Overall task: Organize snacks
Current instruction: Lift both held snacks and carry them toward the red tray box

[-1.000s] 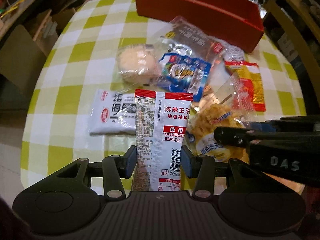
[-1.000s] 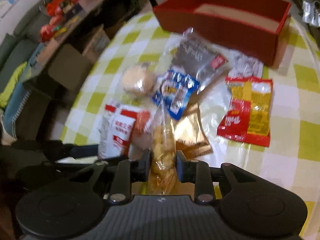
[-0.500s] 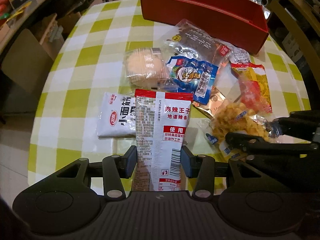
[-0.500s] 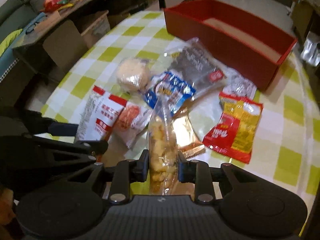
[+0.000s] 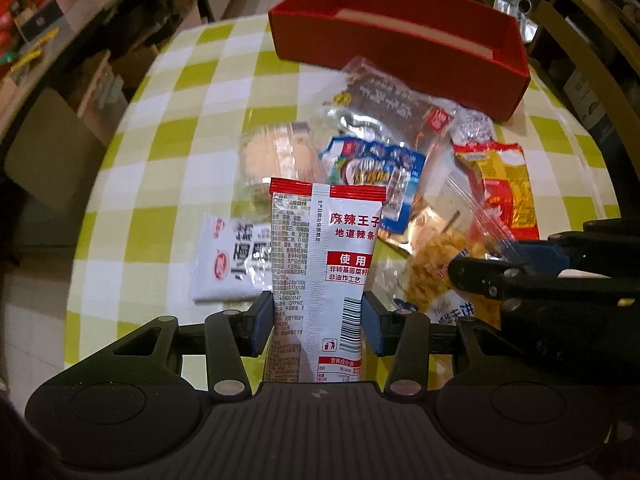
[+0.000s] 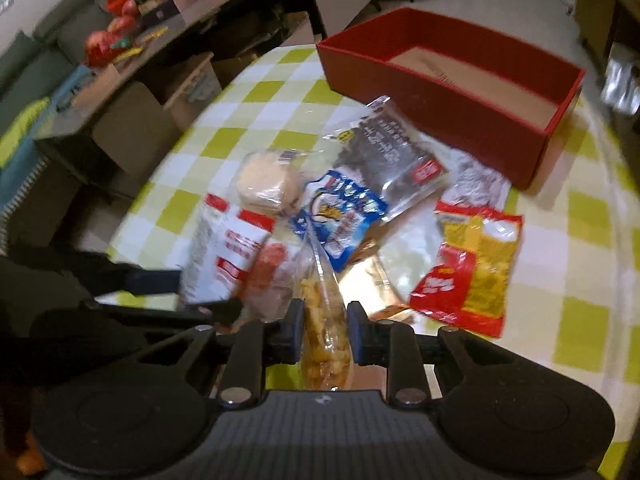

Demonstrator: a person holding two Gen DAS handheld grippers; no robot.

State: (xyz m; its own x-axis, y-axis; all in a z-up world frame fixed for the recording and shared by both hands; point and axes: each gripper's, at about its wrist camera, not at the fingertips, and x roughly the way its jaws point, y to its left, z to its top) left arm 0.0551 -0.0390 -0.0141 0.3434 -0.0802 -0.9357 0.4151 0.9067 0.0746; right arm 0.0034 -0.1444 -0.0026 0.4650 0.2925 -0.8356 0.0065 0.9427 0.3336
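Note:
My left gripper (image 5: 318,322) is shut on a white and red spicy-strip packet (image 5: 326,264), held upright above the table. My right gripper (image 6: 324,334) is shut on a clear bag of yellow crunchy snacks (image 6: 322,320), also lifted; it shows at the right of the left wrist view (image 5: 436,268). An open red box (image 5: 400,46) stands at the far side of the table, also in the right wrist view (image 6: 452,88). Its cardboard floor shows bare.
Loose snacks lie on the green-checked tablecloth (image 5: 168,160): a round cake (image 5: 276,156), a blue packet (image 5: 372,172), a dark bag (image 5: 384,108), a red-yellow packet (image 6: 472,268), a white packet (image 5: 232,264). Shelves and cardboard boxes (image 6: 160,120) stand left of the table.
Both grippers have risen and drawn back with their packets, so more of the table and the red box shows. The clear snack bag is off the table.

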